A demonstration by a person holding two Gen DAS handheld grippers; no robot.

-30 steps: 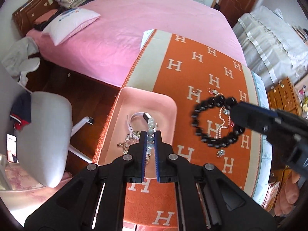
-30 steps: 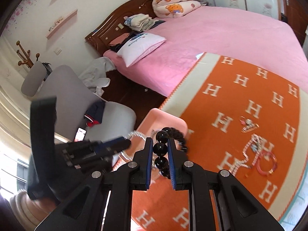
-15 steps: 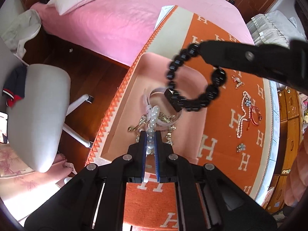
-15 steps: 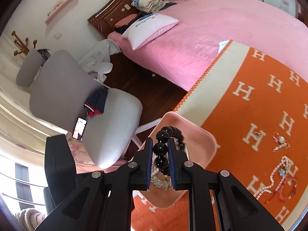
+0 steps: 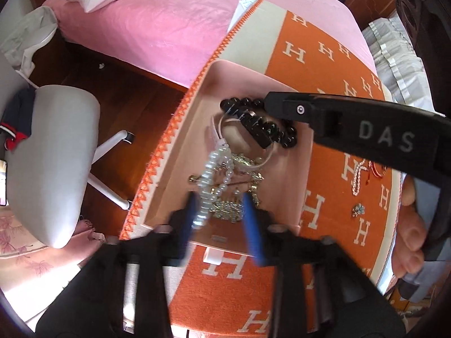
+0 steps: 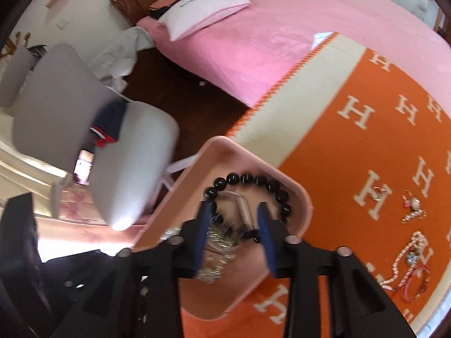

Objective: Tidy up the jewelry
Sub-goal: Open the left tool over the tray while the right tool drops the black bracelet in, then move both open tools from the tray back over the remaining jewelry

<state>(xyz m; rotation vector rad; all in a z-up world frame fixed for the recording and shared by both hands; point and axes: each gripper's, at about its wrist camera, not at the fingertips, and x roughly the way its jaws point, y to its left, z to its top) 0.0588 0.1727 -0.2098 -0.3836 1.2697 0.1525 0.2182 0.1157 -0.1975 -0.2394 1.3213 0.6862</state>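
Observation:
A pink tray (image 5: 180, 146) sits at the left edge of the orange H-patterned cloth (image 5: 324, 64). My left gripper (image 5: 221, 214) is open just above the tray's near end; a pale bead bracelet (image 5: 217, 171) lies in the tray between its fingers, on gold pieces and a white bangle. My right gripper (image 6: 234, 233) is open over the tray (image 6: 304, 197); the black bead bracelet (image 6: 253, 183) lies in the tray ahead of its fingers. That black bracelet (image 5: 270, 126) also shows in the left wrist view.
Loose jewelry lies on the cloth to the right: a pearl strand with red cords (image 6: 406, 267), a pin (image 6: 413, 208), a small ring (image 6: 379, 193), a flower brooch (image 5: 358, 211). A grey chair (image 5: 50, 169) stands left of the table, a pink bed (image 5: 174, 19) behind.
Both grippers have opened. The pale bead bracelet and the black bead bracelet have dropped out of the fingers into the pink tray. Both grippers came lower over the tray.

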